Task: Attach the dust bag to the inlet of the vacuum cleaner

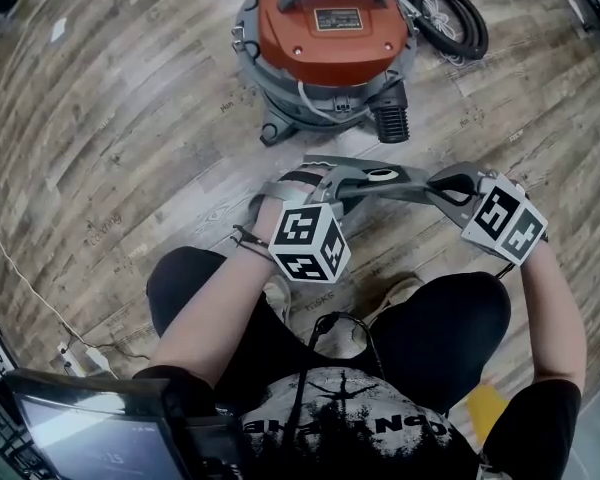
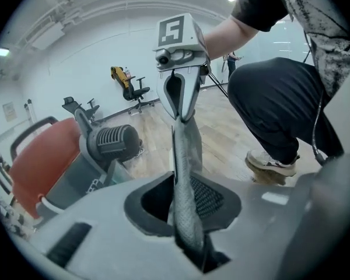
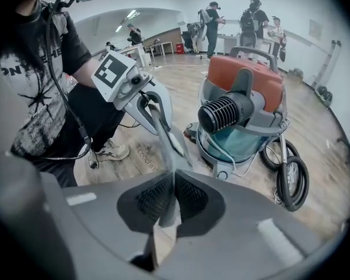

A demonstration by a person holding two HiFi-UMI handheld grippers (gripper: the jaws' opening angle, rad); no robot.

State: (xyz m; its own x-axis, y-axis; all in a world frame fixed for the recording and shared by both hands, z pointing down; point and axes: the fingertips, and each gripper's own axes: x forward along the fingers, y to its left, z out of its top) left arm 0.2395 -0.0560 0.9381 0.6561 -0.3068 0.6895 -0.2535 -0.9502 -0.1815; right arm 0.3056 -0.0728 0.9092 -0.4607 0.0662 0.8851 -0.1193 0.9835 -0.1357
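A flat grey dust bag (image 1: 380, 180) hangs stretched between my two grippers, low over the wooden floor in front of the person's knees. My left gripper (image 1: 320, 183) is shut on one end, and the bag's edge (image 2: 186, 174) runs on edge between its jaws (image 2: 184, 206). My right gripper (image 1: 448, 185) is shut on the other end (image 3: 163, 139), the mesh pads pressed together on the cloth (image 3: 170, 200). The vacuum cleaner (image 1: 325, 38), orange lid on a grey-blue drum, stands just beyond. Its black ribbed port (image 1: 393, 123) faces the bag.
A coiled black hose (image 1: 450, 13) lies behind the vacuum on the right. A tablet (image 1: 100, 433) and a thin cable (image 1: 40, 298) are at the lower left. Several people (image 3: 251, 16) stand far back by desks, and office chairs (image 2: 137, 89) sit by the wall.
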